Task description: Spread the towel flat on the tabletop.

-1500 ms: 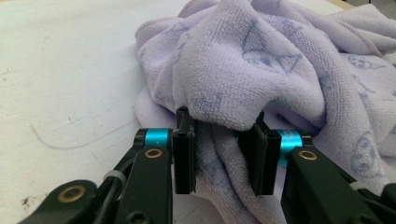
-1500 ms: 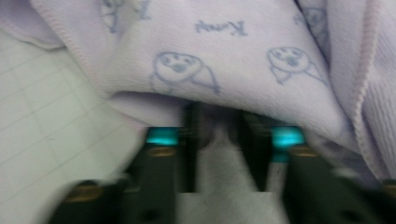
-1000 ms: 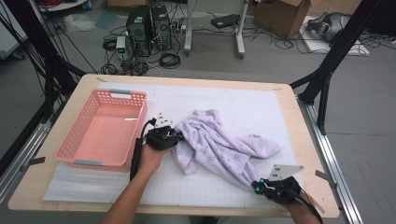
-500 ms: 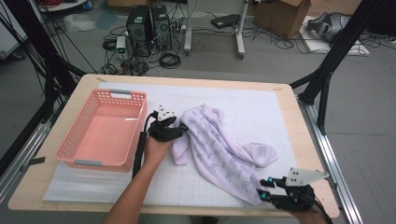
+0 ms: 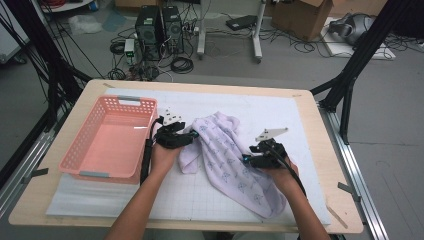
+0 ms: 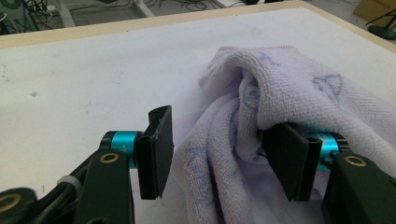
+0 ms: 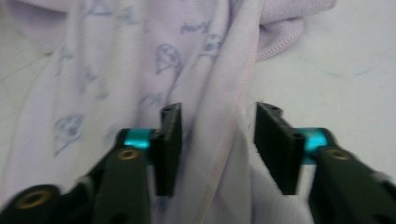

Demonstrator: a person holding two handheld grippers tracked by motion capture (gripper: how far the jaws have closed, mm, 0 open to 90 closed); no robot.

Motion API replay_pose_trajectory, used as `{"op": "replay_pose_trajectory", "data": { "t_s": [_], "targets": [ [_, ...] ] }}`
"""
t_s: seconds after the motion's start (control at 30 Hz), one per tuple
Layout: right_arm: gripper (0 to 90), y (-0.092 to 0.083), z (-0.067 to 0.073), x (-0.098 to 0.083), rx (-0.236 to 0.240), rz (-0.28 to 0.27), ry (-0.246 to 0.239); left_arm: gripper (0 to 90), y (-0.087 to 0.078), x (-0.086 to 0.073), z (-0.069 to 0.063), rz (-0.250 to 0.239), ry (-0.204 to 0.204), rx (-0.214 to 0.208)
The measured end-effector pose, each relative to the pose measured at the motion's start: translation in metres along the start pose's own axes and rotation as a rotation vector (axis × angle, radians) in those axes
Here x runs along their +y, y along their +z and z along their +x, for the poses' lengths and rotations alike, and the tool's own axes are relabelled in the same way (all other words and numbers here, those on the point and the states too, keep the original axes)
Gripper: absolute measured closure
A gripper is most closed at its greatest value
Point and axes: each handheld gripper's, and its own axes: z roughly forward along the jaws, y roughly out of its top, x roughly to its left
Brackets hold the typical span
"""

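Right gripper (image 5: pixel 248 159) has come in from the table's near edge onto the towel (image 5: pixel 225 160); both grippers gape, cloth between jaws, unclamped. Left gripper (image 5: pixel 192 136) likewise.

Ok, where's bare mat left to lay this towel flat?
Free: the white mat along the far edge beyond the lilac printed towel, and the near-left strip below the pink plastic basket. Crowded: the centre, where both open grippers, left and right, straddle the cloth.
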Motion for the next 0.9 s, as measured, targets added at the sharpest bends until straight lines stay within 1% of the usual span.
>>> {"op": "replay_pose_trajectory", "data": {
  "t_s": [0.03,0.07,0.1,0.13,0.17,0.2,0.23,0.27,0.3,0.33,0.37,0.4,0.43,0.47,0.5,0.57,0.6,0.63,0.7,0.73,0.77,0.83,0.87,0.9],
  "targets": [
    [77.4,0.003,-0.005,0.002,0.015,0.006,-0.01,43.6,0.0,0.0,0.0,0.002,-0.002,-0.001],
    [83.2,0.005,-0.01,0.005,-0.001,0.011,-0.023,43.6,0.001,-0.001,0.001,0.003,-0.006,-0.007],
    [84.4,0.004,-0.015,0.007,-0.038,0.001,-0.033,43.6,0.002,-0.001,0.001,0.006,-0.007,-0.009],
    [84.9,0.001,-0.02,0.009,-0.095,-0.02,-0.027,43.4,0.002,-0.002,0.001,0.008,-0.012,-0.013],
    [85.3,-0.003,-0.028,0.011,-0.142,-0.054,0.003,43.1,0.003,-0.002,0.0,0.012,-0.012,-0.019],
    [85.4,-0.007,-0.038,0.012,-0.175,-0.087,0.044,43.0,0.003,-0.002,0.0,0.015,-0.009,-0.021],
    [85.4,-0.011,-0.048,0.012,-0.21,-0.099,0.086,43.1,0.004,-0.002,-0.001,0.017,-0.005,-0.023],
    [85.4,-0.014,-0.056,0.013,-0.255,-0.101,0.116,43.0,0.005,-0.002,-0.002,0.017,-0.003,-0.025],
    [85.3,-0.018,-0.065,0.012,-0.3,-0.115,0.134,42.9,0.005,-0.002,-0.003,0.017,-0.001,-0.03],
    [85.3,-0.022,-0.072,0.012,-0.346,-0.127,0.169,42.8,0.006,-0.002,-0.003,0.023,0.0,-0.032],
    [85.3,-0.027,-0.078,0.011,-0.4,-0.139,0.191,42.4,0.007,-0.003,-0.004,0.026,-0.001,-0.037],
    [85.4,-0.032,-0.084,0.009,-0.461,-0.152,0.222,41.6,0.007,-0.003,-0.005,0.04,0.002,-0.047],
    [85.5,-0.038,-0.09,0.006,-0.499,-0.182,0.264,41.3,0.008,-0.004,-0.006,0.052,0.005,-0.054],
    [85.4,-0.042,-0.096,0.001,-0.527,-0.206,0.316,41.5,0.009,-0.004,-0.008,0.06,0.014,-0.056],
    [85.4,-0.045,-0.101,-0.003,-0.565,-0.21,0.349,41.1,0.009,-0.004,-0.009,0.064,0.015,-0.061],
    [84.7,-0.051,-0.109,-0.012,-0.616,-0.201,0.421,41.1,0.009,-0.004,-0.012,0.069,0.026,-0.071],
    [83.9,-0.052,-0.111,-0.014,-0.621,-0.196,0.442,41.0,0.009,-0.004,-0.013,0.067,0.029,-0.077],
    [81.6,-0.053,-0.113,-0.018,-0.609,-0.188,0.456,40.8,0.008,-0.004,-0.013,0.068,0.031,-0.083],
    [71.3,-0.052,-0.116,-0.022,-0.584,-0.141,0.461,39.5,0.006,-0.004,-0.014,0.078,0.028,-0.098],
    [68.6,-0.053,-0.116,-0.025,-0.572,-0.125,0.456,38.6,0.004,-0.004,-0.015,0.085,0.026,-0.104],
    [66.6,-0.054,-0.116,-0.028,-0.551,-0.127,0.451,38.2,0.001,-0.004,-0.016,0.088,0.028,-0.112],
    [66.5,-0.059,-0.113,-0.034,-0.554,-0.122,0.428,38.1,-0.005,-0.005,-0.018,0.083,0.035,-0.12],
    [65.8,-0.063,-0.113,-0.037,-0.537,-0.118,0.434,38.1,-0.009,-0.006,-0.019,0.081,0.042,-0.125],
    [65.9,-0.067,-0.112,-0.04,-0.53,-0.125,0.43,38.1,-0.012,-0.007,-0.021,0.078,0.042,-0.133]
  ]
}}
